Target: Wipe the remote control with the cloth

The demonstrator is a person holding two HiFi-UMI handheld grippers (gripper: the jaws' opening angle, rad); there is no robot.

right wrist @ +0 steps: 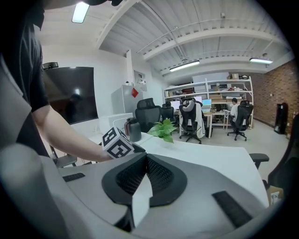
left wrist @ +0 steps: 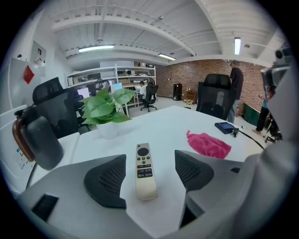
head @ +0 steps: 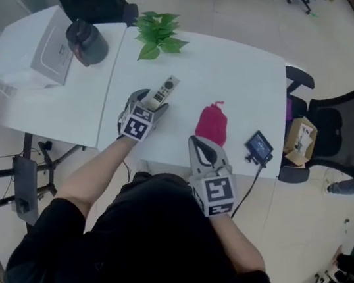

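Note:
The pale remote control (head: 163, 91) lies flat on the white table (head: 241, 74), buttons up. My left gripper (head: 148, 103) is open around its near end. In the left gripper view the remote (left wrist: 145, 170) sits between the two spread pads with a gap on each side. The crumpled pink cloth (head: 212, 124) lies to the right of the remote, also seen as the pink cloth (left wrist: 209, 144) from the left gripper. My right gripper (head: 203, 150) is shut and empty, just short of the cloth near the table's front edge. Its pads meet in the right gripper view (right wrist: 144, 161).
A potted green plant (head: 157, 33) stands at the table's far edge. A dark jug (head: 86, 42) and a white box (head: 54, 55) sit on the lower table to the left. A small dark device (head: 259, 146) with a cable lies front right. A black office chair (head: 339, 130) stands right.

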